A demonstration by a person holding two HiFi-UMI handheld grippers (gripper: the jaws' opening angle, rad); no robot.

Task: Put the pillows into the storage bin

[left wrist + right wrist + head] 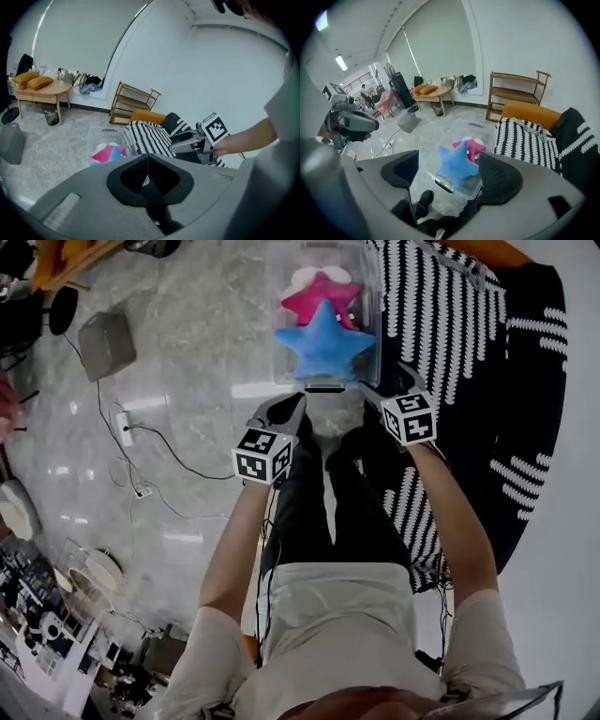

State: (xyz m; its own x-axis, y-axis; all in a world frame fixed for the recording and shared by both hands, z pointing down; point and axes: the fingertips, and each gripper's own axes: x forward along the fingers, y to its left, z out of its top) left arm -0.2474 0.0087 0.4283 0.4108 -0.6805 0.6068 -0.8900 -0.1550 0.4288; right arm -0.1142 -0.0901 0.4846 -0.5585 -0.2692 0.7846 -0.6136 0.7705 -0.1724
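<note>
- Plainly, the storage bin (274, 329) stands on the marble floor (187, 343), just beyond the person's feet and below both tongs. Its long axis runs from near to far.
- Three star pillows lie inside it. The blue pillow (323, 341) sits on top at the near end, one point rising above the rim. The pink pillow (325, 294) is behind it, and the white pillow (312, 276) is farthest.
- All three look soft and plump, and none hangs over the wall.
- Left tongs (291, 412) are pressed together, pad against pad, with nothing between them. They hang near the bin's near left corner.
- Right tongs (380, 390) stand wide apart and empty. Through their gap the right gripper view shows the blue pillow well beyond them, not touched.
- Of the two, the right tongs look nearer the bin, above its near right corner beside the striped blanket (441, 334).
- No pillow shows outside the bin, so the task seems finished or nearly so.
</note>
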